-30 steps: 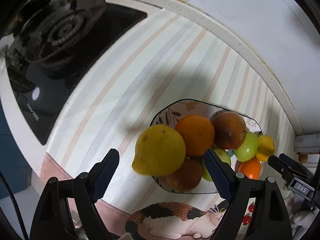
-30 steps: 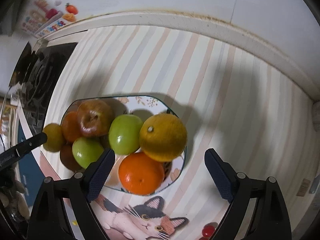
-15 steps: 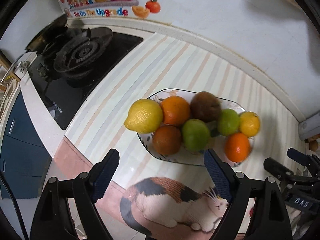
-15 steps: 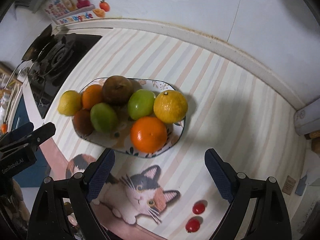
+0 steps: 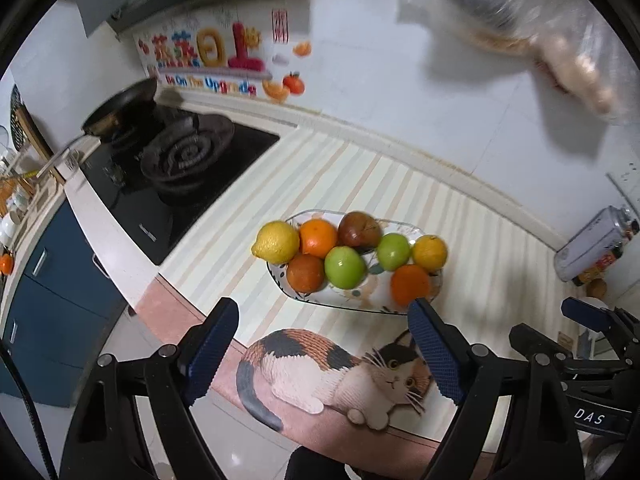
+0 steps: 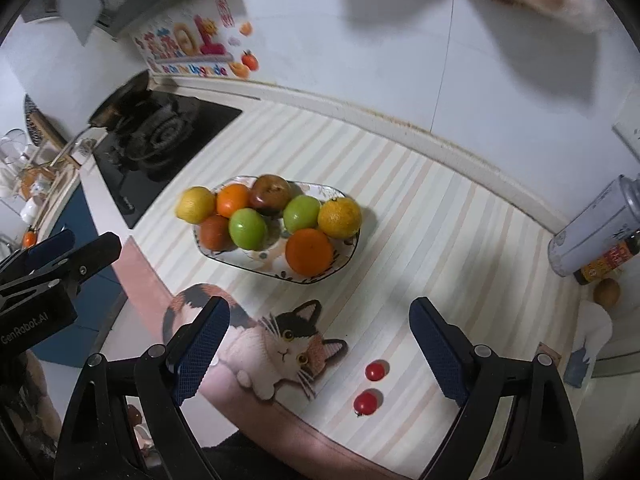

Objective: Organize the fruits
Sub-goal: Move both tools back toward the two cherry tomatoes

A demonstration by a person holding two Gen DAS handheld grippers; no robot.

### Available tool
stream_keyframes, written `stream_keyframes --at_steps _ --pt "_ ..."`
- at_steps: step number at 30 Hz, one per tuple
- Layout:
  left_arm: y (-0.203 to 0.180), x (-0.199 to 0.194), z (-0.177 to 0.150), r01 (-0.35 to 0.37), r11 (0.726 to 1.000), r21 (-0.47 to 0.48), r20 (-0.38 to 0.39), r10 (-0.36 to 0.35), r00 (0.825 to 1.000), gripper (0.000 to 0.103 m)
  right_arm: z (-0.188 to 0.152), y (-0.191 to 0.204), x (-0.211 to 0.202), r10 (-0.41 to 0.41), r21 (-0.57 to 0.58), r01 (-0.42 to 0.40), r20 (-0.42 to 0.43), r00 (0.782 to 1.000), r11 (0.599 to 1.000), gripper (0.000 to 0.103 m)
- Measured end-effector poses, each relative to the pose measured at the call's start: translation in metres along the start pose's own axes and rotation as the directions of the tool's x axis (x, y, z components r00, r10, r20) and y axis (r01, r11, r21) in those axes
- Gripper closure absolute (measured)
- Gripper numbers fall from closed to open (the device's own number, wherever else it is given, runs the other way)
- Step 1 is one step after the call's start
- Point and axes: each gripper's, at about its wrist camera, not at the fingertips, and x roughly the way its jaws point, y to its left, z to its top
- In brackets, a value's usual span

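Left gripper (image 5: 320,344) and right gripper (image 6: 316,340) above the counter (image 6: 440,240), jaws wide apart, empty. Eight fruits fill the plate (image 6: 348,250); two cherry tomatoes (image 6: 366,402) well apart.

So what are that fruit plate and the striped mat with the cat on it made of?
The fruit plate looks like glazed ceramic: a glossy white surface with painted flowers and a thin dark rim, though melamine could look the same. The striped mat seems to be smooth printed vinyl or plastic: it lies flat with a faint sheen and no visible weave.
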Motion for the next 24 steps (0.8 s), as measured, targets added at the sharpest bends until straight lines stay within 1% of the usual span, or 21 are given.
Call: stream_keyframes --at_steps 8,11,18,24 --pt "-0.006 -0.056 -0.013 0.019 0.999 -0.028 0.052 -0.018 0.998 0.017 -0.013 0.001 -0.066 0.044 -0.022 -0.043 0.078 0.996 0.999 0.010" --pt "-0.008 -0.070 -0.017 0.014 0.999 -0.031 0.074 -0.012 0.997 0.017 -0.018 0.002 -0.084 0.060 -0.029 -0.058 0.097 0.993 0.998 0.010" --pt "-0.014 -0.098 -0.029 0.017 0.999 -0.030 0.099 -0.014 0.995 0.017 -0.026 0.004 -0.109 0.082 -0.051 -0.076 0.125 0.989 0.996 0.009" --pt "-0.018 -0.103 -0.039 0.020 0.999 -0.036 0.087 -0.017 0.996 0.017 -0.031 0.002 -0.116 0.097 -0.054 -0.091 0.124 0.987 0.994 0.009"
